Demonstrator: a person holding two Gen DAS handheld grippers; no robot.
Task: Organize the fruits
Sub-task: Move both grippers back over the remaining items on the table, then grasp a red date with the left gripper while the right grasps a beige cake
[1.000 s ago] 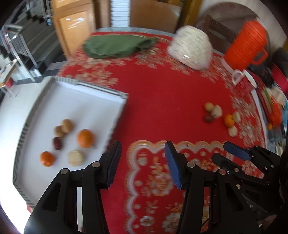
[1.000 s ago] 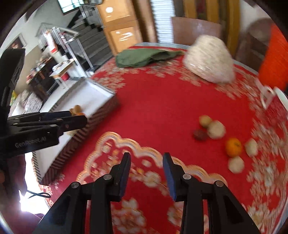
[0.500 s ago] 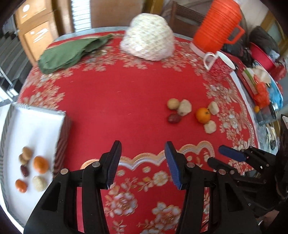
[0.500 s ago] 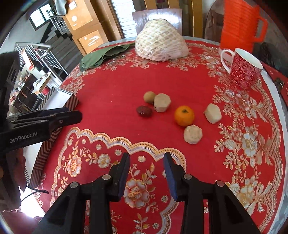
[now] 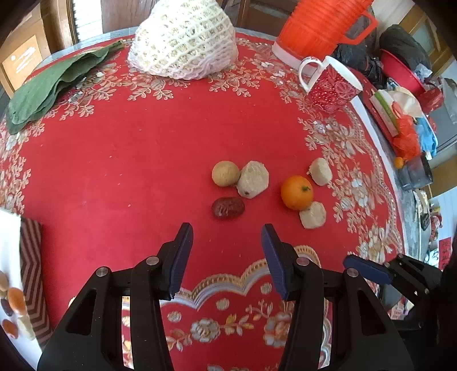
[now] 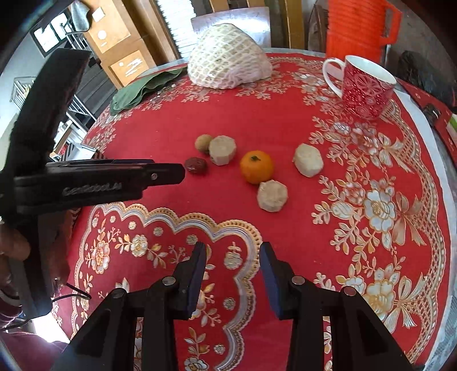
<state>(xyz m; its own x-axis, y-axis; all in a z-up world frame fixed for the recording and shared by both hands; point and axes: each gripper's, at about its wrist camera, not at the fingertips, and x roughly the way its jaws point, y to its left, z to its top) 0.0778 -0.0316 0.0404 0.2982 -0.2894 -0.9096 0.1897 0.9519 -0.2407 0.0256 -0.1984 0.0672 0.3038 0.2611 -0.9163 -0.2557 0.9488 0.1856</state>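
On the red tablecloth lies a cluster of fruit: a dark red date [image 5: 227, 208], a round tan longan [image 5: 225, 173], a pale peeled chunk [image 5: 253, 179], an orange mandarin [image 5: 296, 192] and two more pale chunks [image 5: 312, 215] [image 5: 321, 171]. My left gripper [image 5: 227, 232] hangs open just short of the date, nothing between its fingers. My right gripper [image 6: 232, 249] is open and empty too, nearer the table's front, with the mandarin [image 6: 256, 166] and a chunk [image 6: 272, 195] beyond it. The left gripper's side [image 6: 114, 177] shows beside the date [image 6: 196, 165].
A white tray [image 5: 11, 245] with several fruits sits at the far left. At the back lie a white net bag [image 5: 182, 40], green leaves [image 5: 54, 82], an orange jug [image 5: 320, 25] and a red mug [image 5: 332, 85]. Clutter lines the right table edge.
Both grippers have swung from the tray side rightward toward the fruit cluster and come lower; the fruits now appear closer. Both stay empty.
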